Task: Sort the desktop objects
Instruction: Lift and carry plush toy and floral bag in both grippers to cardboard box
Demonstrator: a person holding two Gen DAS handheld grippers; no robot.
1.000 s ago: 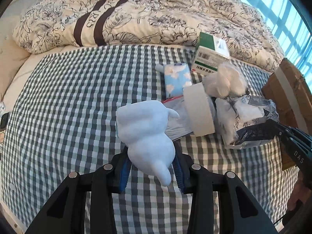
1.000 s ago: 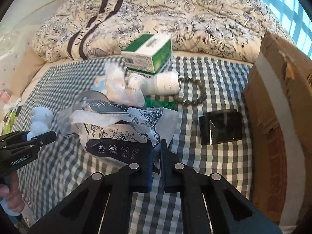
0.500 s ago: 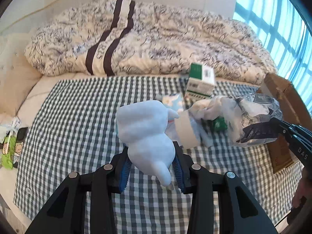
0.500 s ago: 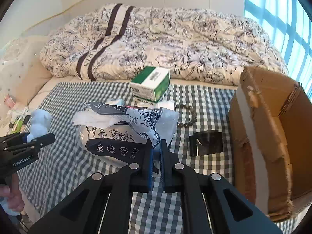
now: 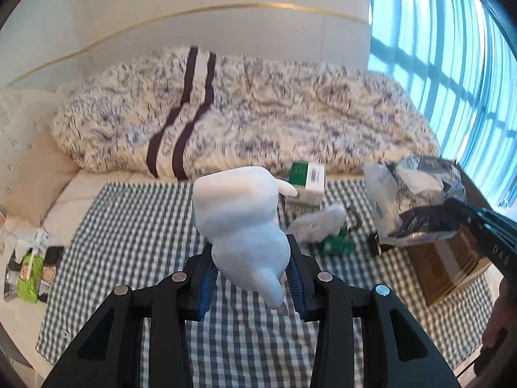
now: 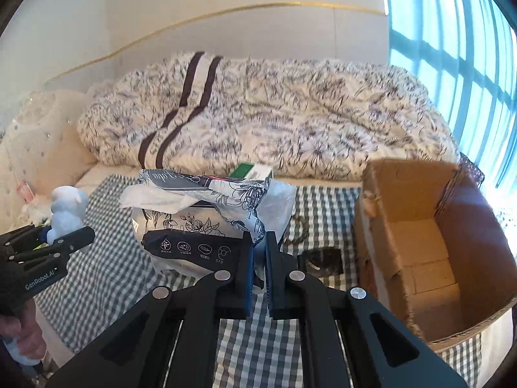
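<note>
a green box (image 5: 306,182), a white wad (image 5: 318,226) and a black square (image 6: 321,260) lie on the checked cloth (image 5: 129,239), the open carton (image 6: 429,249) at its right edge. left gripper (image 5: 250,279) pinches the pale blue toy (image 5: 240,223) above the cloth. right gripper (image 6: 258,270) is pressed shut on the tissue pack (image 6: 206,223), lifted beside the carton.
</note>
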